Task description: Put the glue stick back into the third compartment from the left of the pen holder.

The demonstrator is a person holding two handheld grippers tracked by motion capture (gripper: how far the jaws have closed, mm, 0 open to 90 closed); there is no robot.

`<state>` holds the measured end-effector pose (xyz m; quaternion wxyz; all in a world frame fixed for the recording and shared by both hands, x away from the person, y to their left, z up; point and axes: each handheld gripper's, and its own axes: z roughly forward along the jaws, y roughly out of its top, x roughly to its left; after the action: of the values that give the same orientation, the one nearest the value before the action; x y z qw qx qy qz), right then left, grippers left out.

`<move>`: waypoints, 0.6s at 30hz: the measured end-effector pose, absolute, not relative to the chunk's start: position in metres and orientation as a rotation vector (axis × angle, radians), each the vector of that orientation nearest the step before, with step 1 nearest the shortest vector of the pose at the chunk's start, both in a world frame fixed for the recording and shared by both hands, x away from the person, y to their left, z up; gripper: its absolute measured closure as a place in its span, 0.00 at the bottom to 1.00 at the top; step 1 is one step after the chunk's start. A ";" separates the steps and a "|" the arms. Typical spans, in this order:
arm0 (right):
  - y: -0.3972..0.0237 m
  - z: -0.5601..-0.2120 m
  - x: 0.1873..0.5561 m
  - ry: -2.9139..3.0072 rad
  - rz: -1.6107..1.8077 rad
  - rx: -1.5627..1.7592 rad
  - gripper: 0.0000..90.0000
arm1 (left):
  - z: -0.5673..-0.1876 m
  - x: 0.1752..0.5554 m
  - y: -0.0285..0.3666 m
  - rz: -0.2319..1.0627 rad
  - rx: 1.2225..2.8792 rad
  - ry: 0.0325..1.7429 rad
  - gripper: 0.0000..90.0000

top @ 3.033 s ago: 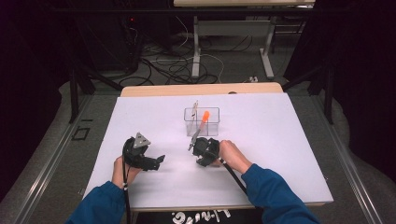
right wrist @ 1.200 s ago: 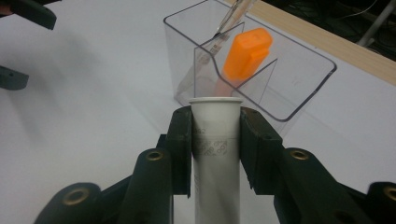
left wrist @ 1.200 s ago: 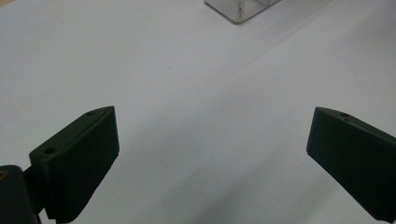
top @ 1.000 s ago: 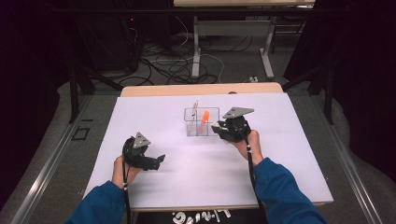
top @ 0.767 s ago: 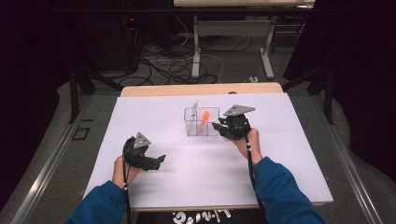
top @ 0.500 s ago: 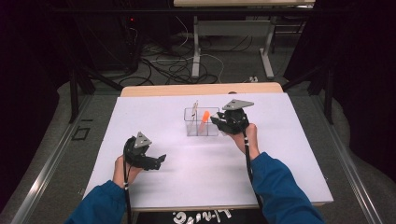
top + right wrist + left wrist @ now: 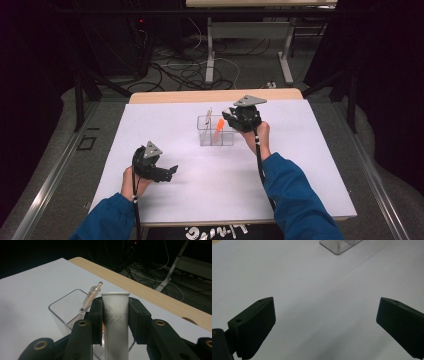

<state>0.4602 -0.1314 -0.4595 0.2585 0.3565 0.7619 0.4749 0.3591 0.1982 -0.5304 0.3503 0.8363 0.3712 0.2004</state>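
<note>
Holder [image 7: 216, 136]: clear box at table [image 7: 165, 125] middle, open top, so pens stand inside.
Marker [image 7: 116, 322]: white tube clamped upright in my right gripper [image 7: 115, 315], just over holder, to drop straight.
Left gripper [image 7: 324, 322]: jaws wide, nothing between, resting aside.
Pen [image 7: 91, 295]: leans in holder corner.

A lab or recording studio: a wooden tabletop [image 7: 215, 95] under a white sheet [image 7: 200, 170] stands among black curtains [image 7: 380, 75], with loose cables [image 7: 200, 65] on the grey floor, metal desk legs [image 7: 210, 50] behind and a floor rail [image 7: 55, 175] alongside.
</note>
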 end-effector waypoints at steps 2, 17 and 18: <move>-0.130 -0.460 0.464 2.054 1.289 0.977 0.74 | -0.530 0.359 0.198 0.519 2.166 0.961 0.02; -0.116 -0.470 0.480 2.009 1.281 1.034 0.74 | -0.530 0.359 0.198 0.516 2.169 0.957 0.02; -0.116 -0.470 0.480 2.008 1.283 1.032 0.74 | -0.530 0.359 0.198 0.515 2.170 0.956 0.02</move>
<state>0.4804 -0.1158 -0.4703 0.2689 0.3826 0.7449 0.4759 0.3588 0.1981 -0.5302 0.3500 0.8377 0.3691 0.1989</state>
